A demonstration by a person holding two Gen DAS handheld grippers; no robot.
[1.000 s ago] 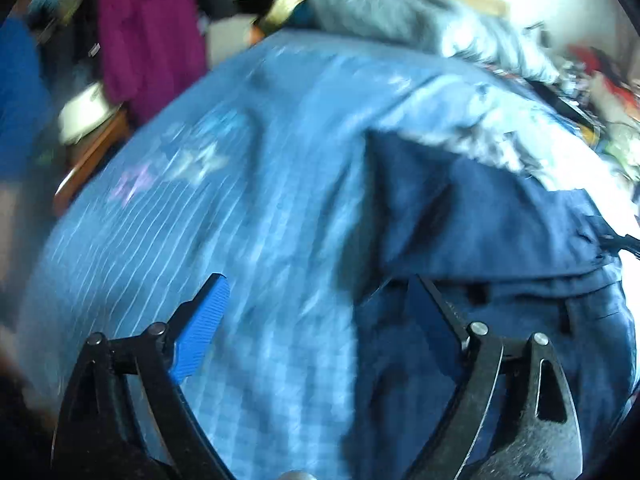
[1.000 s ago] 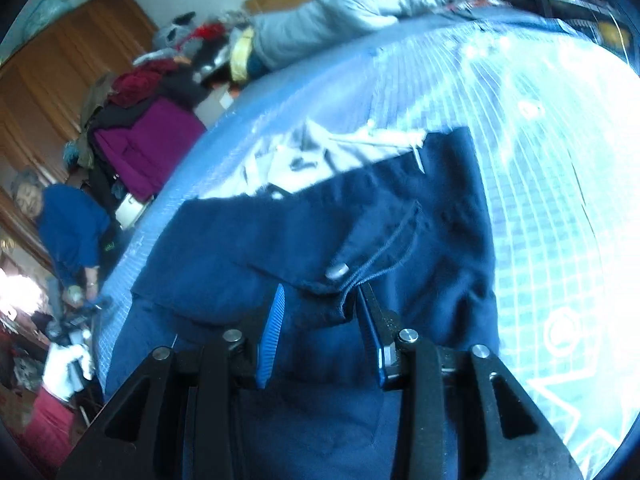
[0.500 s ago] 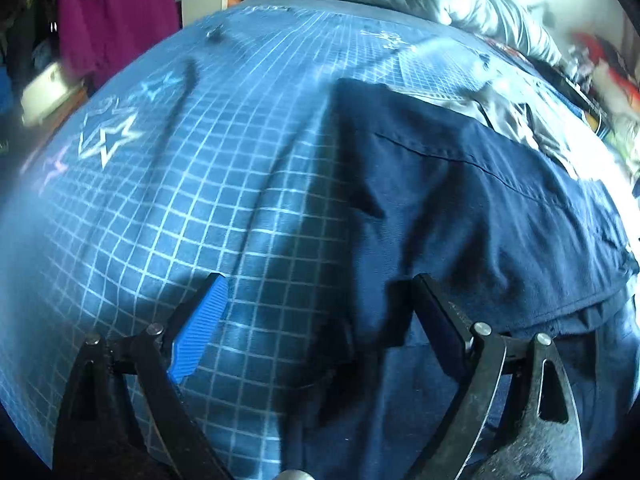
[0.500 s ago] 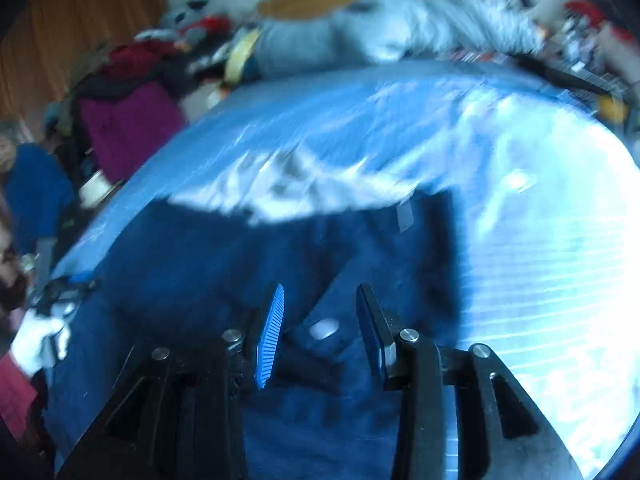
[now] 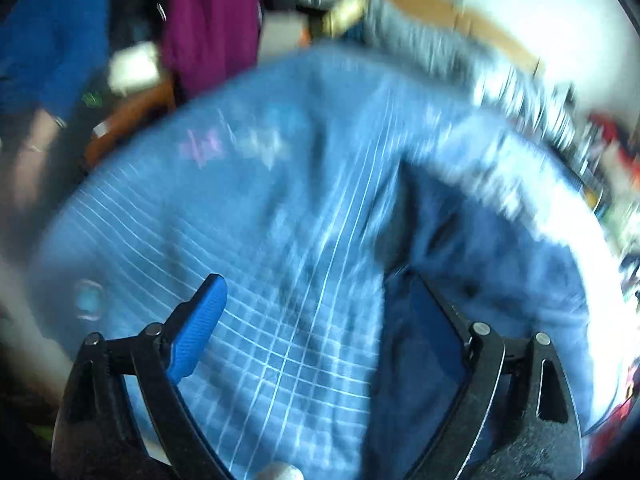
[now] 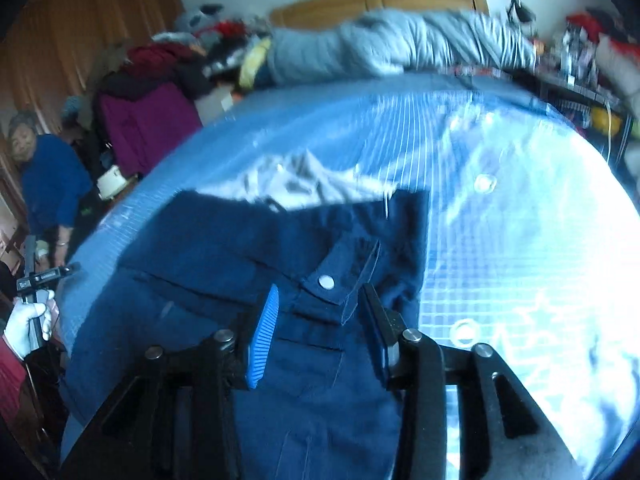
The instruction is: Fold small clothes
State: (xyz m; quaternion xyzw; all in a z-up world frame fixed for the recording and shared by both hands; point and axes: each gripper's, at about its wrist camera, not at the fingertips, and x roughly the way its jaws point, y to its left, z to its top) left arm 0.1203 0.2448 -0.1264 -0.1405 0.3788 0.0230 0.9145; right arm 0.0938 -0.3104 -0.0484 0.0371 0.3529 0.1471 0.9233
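Note:
Navy blue small trousers (image 6: 224, 264) lie folded on the blue checked bedsheet (image 6: 500, 240), their waistband flap with a silver snap button (image 6: 325, 281) facing up. My right gripper (image 6: 318, 300) hovers just above the waistband, its jaws partly apart and holding nothing. In the blurred left wrist view the trousers (image 5: 500, 272) lie to the right. My left gripper (image 5: 316, 292) is wide open over the sheet (image 5: 260, 240) beside the trousers' left edge.
A light grey garment (image 6: 304, 184) lies just beyond the trousers. A grey quilt (image 6: 400, 40) is bunched at the headboard. Piled clothes with a purple item (image 6: 144, 124) and a person in blue (image 6: 48, 184) are at the left. Clutter (image 6: 580, 64) lines the right.
Both grippers have lifted and pulled back from the trousers. The left view swung up and left in a blur. The right gripper stays partly open above the waistband button.

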